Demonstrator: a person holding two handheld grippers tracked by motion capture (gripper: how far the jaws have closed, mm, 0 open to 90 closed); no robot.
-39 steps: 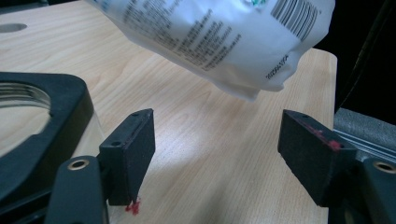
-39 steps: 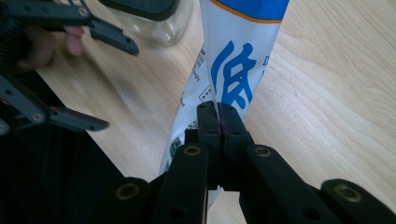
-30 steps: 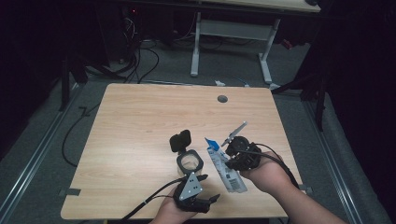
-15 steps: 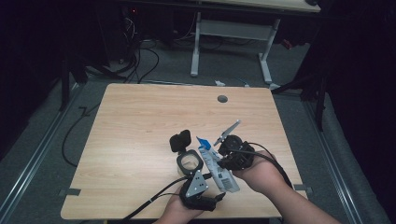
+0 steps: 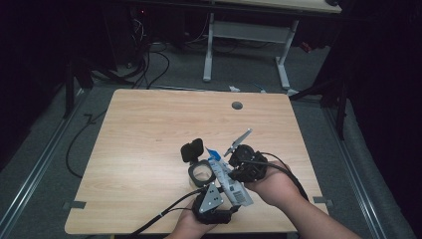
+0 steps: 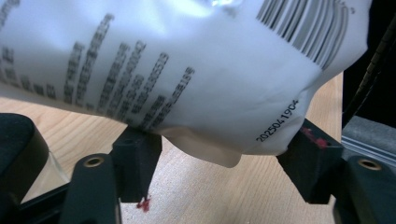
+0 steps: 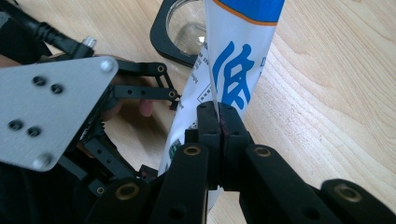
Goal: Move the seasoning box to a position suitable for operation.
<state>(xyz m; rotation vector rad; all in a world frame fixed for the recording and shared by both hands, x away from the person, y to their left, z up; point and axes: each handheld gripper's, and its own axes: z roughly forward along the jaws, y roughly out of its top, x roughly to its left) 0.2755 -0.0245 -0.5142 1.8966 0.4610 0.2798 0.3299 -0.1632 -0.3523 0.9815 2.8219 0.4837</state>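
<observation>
Right gripper view: the right hand-held gripper [image 7: 218, 112] pinches the packet [image 7: 233, 60] tight over the worktop [image 7: 336, 70]; the left hand-held gripper [image 6: 219, 154], jaws just closing around its bottom, should squeeze gently

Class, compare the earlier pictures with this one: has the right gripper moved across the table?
Yes. The right gripper, clamped on the white packet, has shifted left toward the black-framed container, which stayed put on the table.
</observation>
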